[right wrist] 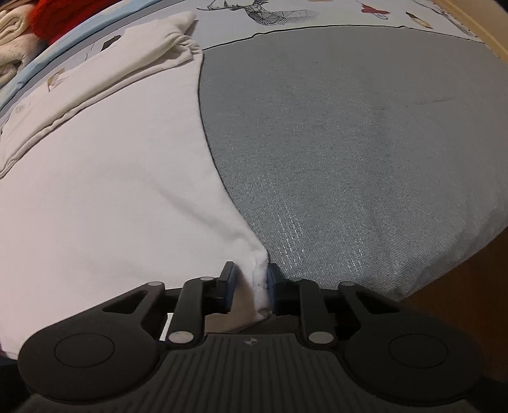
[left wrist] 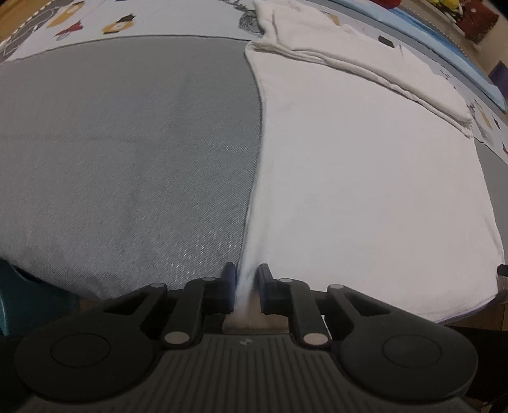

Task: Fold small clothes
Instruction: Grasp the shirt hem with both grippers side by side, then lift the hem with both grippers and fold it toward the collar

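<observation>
Under both your grippers lies a grey cloth (left wrist: 127, 143) spread over the surface, bordered at the far side by a pale printed sheet (right wrist: 285, 16) with a deer drawing. On the grey cloth rests the white garment (left wrist: 365, 190), flat, its far part folded over into a thicker band (left wrist: 365, 66). Your left gripper (left wrist: 247, 282) has its jaws pinching the garment's near left edge. Your right gripper (right wrist: 250, 286) has its jaws pinching the garment's near right corner, the fabric bunched between them. A red knitted item (right wrist: 60, 16) sits beyond.
</observation>
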